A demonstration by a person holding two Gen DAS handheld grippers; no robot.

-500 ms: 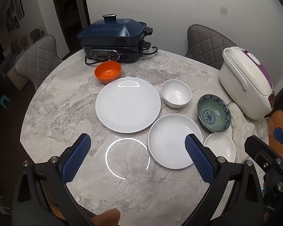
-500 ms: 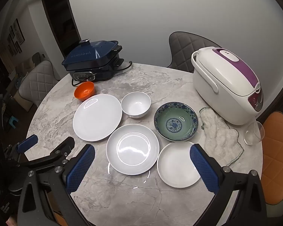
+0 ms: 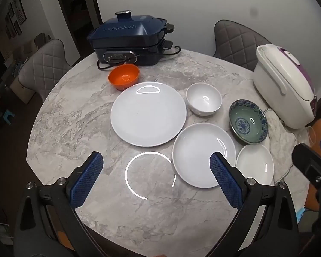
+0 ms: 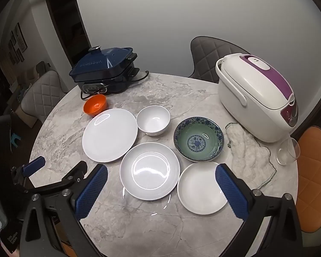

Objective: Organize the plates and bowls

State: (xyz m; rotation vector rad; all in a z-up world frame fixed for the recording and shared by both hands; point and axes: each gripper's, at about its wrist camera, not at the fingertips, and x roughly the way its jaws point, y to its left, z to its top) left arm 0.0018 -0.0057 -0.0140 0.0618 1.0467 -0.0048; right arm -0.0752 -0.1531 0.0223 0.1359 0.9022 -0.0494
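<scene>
The left tongs (image 3: 156, 182) are spread wide and hold nothing; they hang over a bare bit of the round grey surface (image 3: 75, 117). The right tongs (image 4: 160, 190) are spread wide too, with nothing in them, above the near dishes. The mid plate (image 4: 149, 170) is the landmark. The big plate (image 4: 109, 135) lies just beside it, up and to the left. The white bowl (image 4: 153, 120) stands just behind it. The green bowl (image 4: 199, 139) with the blue rim sits behind it to the right. The small plate (image 4: 200, 187) lies just to its right, on the near side. The orange bowl (image 4: 95, 105) sits far behind it to the left, past the big plate, next to the dark blue cooker (image 4: 102, 70). The white rice cooker (image 4: 256, 94) stands well off to the right, with a cloth (image 4: 248, 152) and a glass (image 4: 287, 151) near it.
</scene>
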